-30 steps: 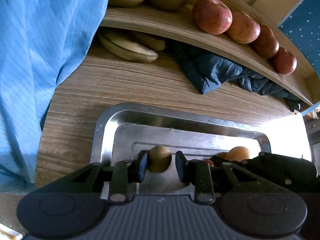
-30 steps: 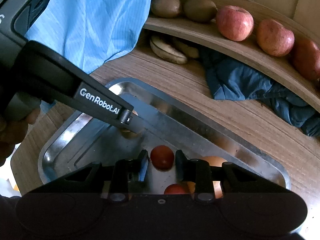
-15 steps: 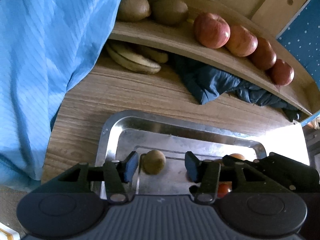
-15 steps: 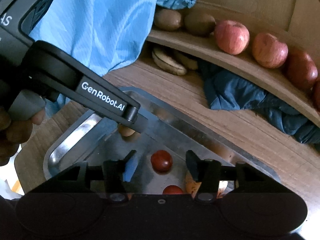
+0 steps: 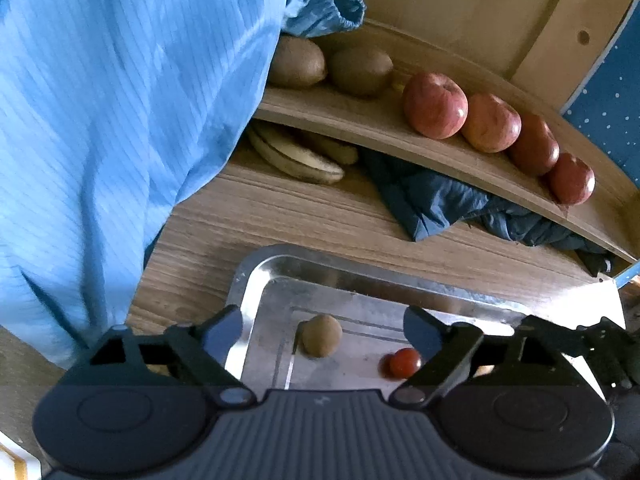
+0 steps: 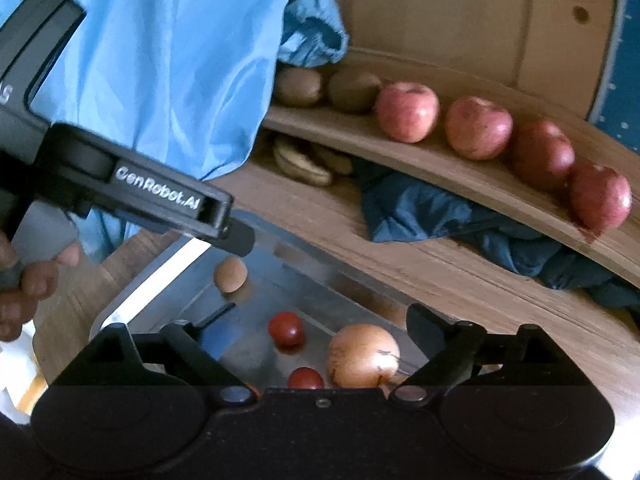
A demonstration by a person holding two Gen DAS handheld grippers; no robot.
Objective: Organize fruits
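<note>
A steel tray [image 5: 256,280] [image 6: 304,252] lies on the wooden table. In it sit a small brown fruit [image 5: 321,335] [image 6: 230,274], a red cherry tomato [image 5: 405,363] [image 6: 285,328], a second tomato [image 6: 306,378] and a round orange fruit [image 6: 363,355]. My left gripper [image 5: 320,328] hangs open above the brown fruit, holding nothing. My right gripper [image 6: 316,328] is open above the tomatoes and orange fruit, also empty. The left gripper's body [image 6: 120,184] crosses the right wrist view, a hand [image 6: 24,284] on its handle.
A curved wooden shelf [image 5: 360,128] [image 6: 460,176] behind the tray carries two kiwis [image 5: 298,62] and several red apples [image 5: 435,105] [image 6: 407,112]. Bananas [image 5: 296,156] and a dark blue cloth [image 5: 432,200] lie under it. A light blue sleeve [image 5: 120,100] fills the left.
Both grippers opened wide and rose away from the tray. The left one let go of the brown fruit, the right one let go of the tomato; both fruits rest in the tray.
</note>
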